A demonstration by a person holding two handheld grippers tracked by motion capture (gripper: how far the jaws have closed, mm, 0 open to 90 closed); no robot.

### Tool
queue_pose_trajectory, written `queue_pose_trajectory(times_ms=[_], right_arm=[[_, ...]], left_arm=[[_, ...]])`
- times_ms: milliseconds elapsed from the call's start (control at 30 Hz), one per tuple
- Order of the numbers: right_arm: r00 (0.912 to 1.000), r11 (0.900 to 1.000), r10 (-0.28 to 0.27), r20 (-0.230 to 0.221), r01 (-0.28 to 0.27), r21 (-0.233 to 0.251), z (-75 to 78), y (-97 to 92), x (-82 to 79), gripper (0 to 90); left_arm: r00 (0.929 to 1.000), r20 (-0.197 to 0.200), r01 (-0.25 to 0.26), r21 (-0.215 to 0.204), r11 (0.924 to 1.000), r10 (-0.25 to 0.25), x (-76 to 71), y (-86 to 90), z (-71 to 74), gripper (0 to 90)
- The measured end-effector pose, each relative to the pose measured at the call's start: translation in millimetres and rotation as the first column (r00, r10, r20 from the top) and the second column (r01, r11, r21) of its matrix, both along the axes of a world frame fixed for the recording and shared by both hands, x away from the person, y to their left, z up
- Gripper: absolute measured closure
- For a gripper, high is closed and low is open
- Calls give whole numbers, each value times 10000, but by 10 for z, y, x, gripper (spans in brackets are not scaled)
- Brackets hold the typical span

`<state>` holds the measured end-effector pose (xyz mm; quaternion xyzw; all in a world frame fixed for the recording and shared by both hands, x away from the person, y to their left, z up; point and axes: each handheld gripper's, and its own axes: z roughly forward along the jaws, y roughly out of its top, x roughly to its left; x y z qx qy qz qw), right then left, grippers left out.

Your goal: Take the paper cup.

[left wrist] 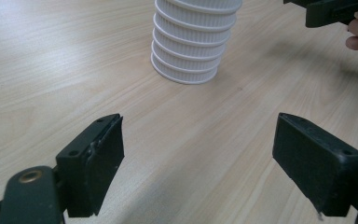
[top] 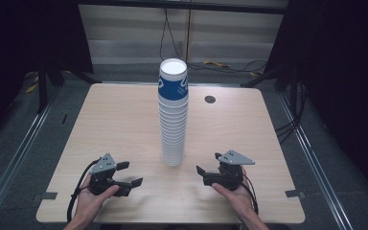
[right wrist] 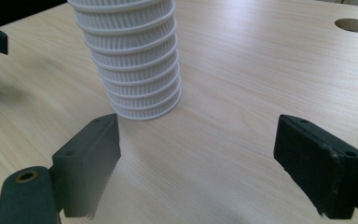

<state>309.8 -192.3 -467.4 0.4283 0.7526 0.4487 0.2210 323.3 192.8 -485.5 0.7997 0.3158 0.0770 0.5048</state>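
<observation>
Matt pale wood-grain table (top: 124, 124), ribbed white paper cups (top: 173, 120)

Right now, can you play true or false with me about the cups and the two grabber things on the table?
1. The stack of cups stands upside down, rims toward the table. True.
2. The left gripper is squeezing a cup. False: its fingers are spread apart and hold nothing.
3. The top cup is blue and white. True.
4. The right gripper is shut tight. False: it is open, with bare table between its fingers.
5. The stack stands farther from the person than both grippers. True.
6. The round hole in the table is left of the stack. False: it is to the right.
</observation>
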Motion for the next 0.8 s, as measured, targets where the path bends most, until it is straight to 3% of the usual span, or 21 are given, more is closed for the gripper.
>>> queue_pose_trajectory(times_ms=[333,500,567,800], right_arm=[[9986,9980,524,-87,-521,355,47,-23,-5,158],[9970,9969,777,47,-778,100,66,-13,-7,194],[9960,9956,888,-137,-884,319,80,-29,15,191],[9941,9923,1076,-135,-1066,636,173,-41,49,188]], left_arm=[[9992,-197,341,-45,9994,-341,18,-25,5,172],[9989,-301,348,-177,9992,-353,35,-38,-11,172],[9987,-358,342,-181,9992,-349,35,-47,-21,172],[9990,-291,322,-172,9993,-327,41,-53,-22,172]])
